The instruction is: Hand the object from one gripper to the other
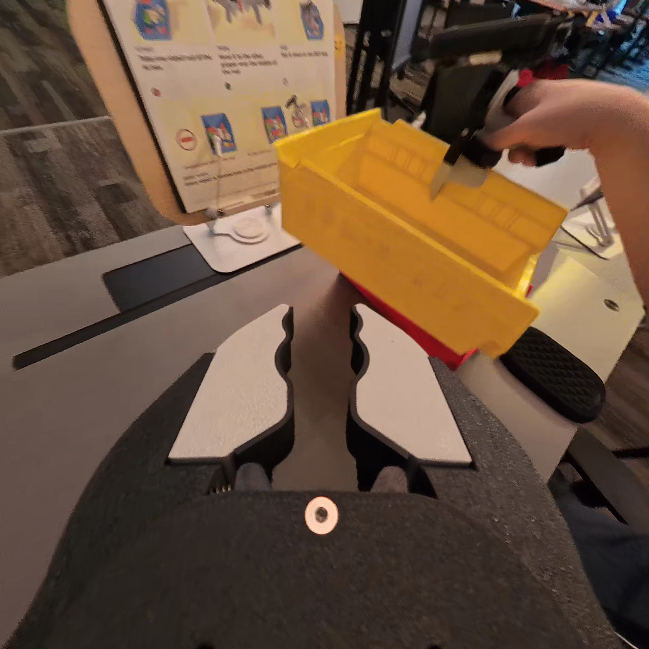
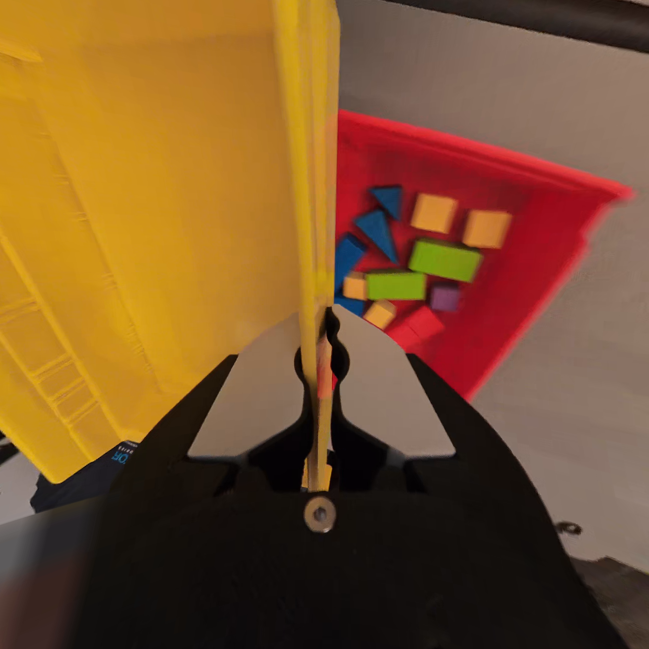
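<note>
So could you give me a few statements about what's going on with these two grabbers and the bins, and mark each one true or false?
1. The right gripper is clamped on a wall of the yellow bin. True.
2. The left gripper is also holding the yellow bin. False: its fingers are apart with nothing between them, short of the bin.
3. The yellow bin is full of blocks. False: its inside shows empty.
4. The red bin holds coloured blocks. True.
5. The yellow bin is held tilted in the air. True.
6. The red bin's blocks are all green. False: blue, orange, purple and red ones show too.
</note>
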A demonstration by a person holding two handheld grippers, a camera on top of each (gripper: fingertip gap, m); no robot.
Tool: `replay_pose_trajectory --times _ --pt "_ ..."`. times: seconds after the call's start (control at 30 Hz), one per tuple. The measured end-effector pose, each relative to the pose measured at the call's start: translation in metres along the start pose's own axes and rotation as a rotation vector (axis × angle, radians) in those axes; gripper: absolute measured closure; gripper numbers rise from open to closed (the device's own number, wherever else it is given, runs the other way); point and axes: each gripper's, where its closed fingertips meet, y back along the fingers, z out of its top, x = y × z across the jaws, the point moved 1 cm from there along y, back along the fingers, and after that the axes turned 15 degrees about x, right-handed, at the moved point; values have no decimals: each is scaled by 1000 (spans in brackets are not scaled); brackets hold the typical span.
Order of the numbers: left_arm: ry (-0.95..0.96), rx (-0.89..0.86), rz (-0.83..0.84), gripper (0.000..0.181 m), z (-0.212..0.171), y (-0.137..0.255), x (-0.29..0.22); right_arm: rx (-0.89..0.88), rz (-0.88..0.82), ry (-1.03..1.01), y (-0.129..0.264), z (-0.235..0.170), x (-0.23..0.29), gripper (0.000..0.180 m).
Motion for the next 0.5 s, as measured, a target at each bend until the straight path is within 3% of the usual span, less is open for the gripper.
replay_pose_trajectory --times 0.23,0.37,0.5 --pt "-29 185 -130 139 8 -96 -24 -48 -10 -258 44 -87 -158 174" --pt "-45 178 -266 143 17 -159 -64 -85 -6 -344 63 -129 -219 174" --pt "11 315 -319 138 -4 -225 -86 -113 6 -380 68 -159 -262 174"
